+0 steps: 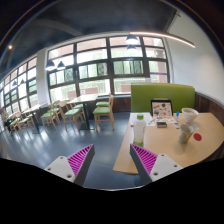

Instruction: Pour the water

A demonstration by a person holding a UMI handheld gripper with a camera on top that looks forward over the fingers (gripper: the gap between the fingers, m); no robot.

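My gripper (113, 160) is released, its magenta pads (76, 160) wide apart and holding nothing. Beyond the right finger, a white ceramic pitcher (188, 117) stands on the light wooden table (165, 150), near a green bench (161, 97)

Two pale vessels on a light wooden table (203, 140), well beyond the fingers: a white cup (187, 115) standing upright near the far edge, and a cream jug (186, 132) just in front, also upright. Contents not discernible.
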